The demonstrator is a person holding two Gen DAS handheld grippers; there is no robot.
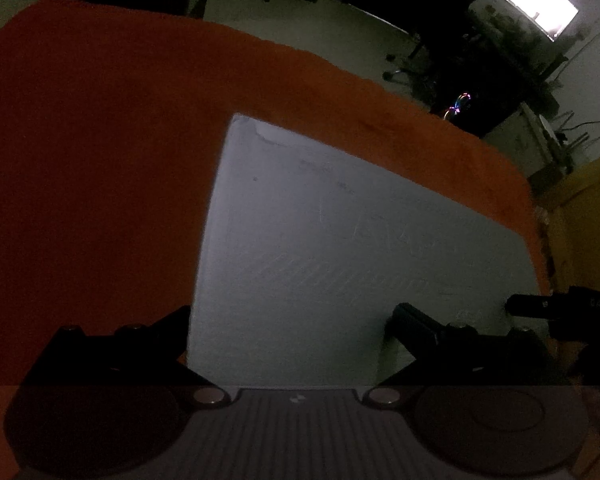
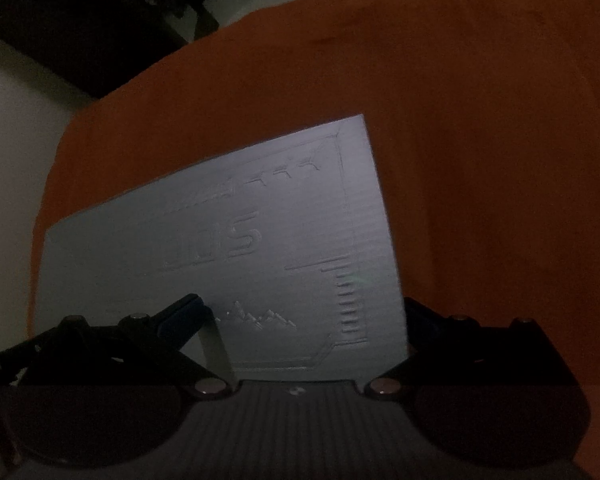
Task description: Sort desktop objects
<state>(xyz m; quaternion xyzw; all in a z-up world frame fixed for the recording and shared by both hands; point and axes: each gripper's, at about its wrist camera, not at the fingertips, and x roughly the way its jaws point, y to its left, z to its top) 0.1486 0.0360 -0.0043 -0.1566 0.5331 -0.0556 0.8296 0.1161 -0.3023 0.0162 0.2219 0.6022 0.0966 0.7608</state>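
Both views are very dim and grainy. In the left wrist view, a bright screen [image 1: 534,2] at the top right is blown out to white glare. The grey board [image 2: 260,248] catches faint light, showing its embossed marks. Each tool is near-black silhouette. Fisheye bending curves the orange cloth [image 1: 100,140] edges; corners go black.

- Left tool [image 1: 290,322]: both fingers spread wide apart, nothing gripped between them; the left finger [image 1: 172,328] and right finger [image 1: 414,324] angle outward from the body.
- Right tool [image 2: 302,318]: fingers likewise spread wide, tips well apart, pointing forward and downward.
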